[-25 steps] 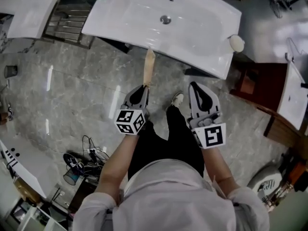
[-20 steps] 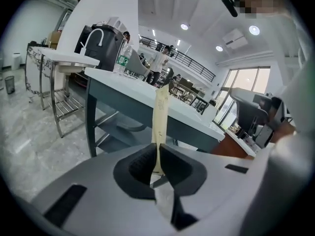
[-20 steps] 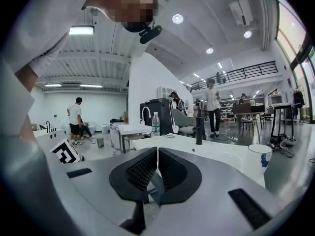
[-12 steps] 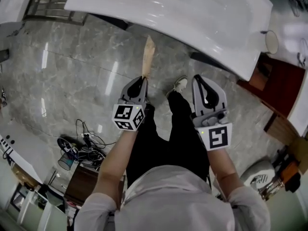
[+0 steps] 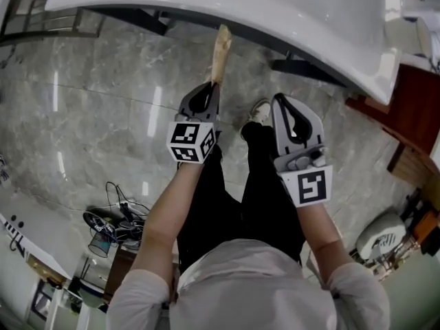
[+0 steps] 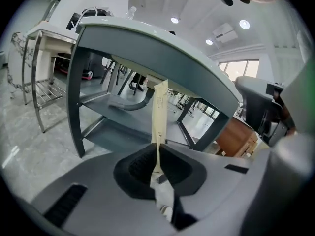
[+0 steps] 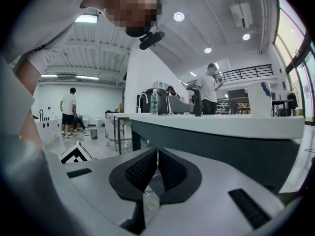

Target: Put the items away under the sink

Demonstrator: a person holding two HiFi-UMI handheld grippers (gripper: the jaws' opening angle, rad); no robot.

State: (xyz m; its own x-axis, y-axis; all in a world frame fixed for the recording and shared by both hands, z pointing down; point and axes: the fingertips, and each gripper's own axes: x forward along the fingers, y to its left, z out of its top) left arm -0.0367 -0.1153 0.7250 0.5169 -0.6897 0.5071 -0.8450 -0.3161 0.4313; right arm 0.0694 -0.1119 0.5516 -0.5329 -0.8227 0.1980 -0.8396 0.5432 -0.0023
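Observation:
A long, flat beige packet (image 5: 220,52) sticks out forward from my left gripper (image 5: 208,86), which is shut on its near end. In the head view the packet's far tip meets the front edge of the white sink (image 5: 289,9). The left gripper view shows the packet (image 6: 159,114) standing up from the left gripper (image 6: 156,167), in front of the sink's grey underside (image 6: 162,53) and a grey shelf (image 6: 120,104) below it. My right gripper (image 5: 287,103) is beside the left, shut with nothing between its pads (image 7: 142,168). The sink's edge (image 7: 221,126) lies level ahead of it.
A metal rack (image 6: 37,90) stands left of the sink, and a brown wooden cabinet (image 5: 405,122) stands to its right. Cables and a small bin (image 5: 110,222) lie on the marble floor behind me on the left. A bottle (image 7: 154,102) stands on the counter; people stand far off.
Both grippers have moved forward toward the sink. The packet's tip, earlier short of the sink's front edge, now reaches it. Both grippers stay shut.

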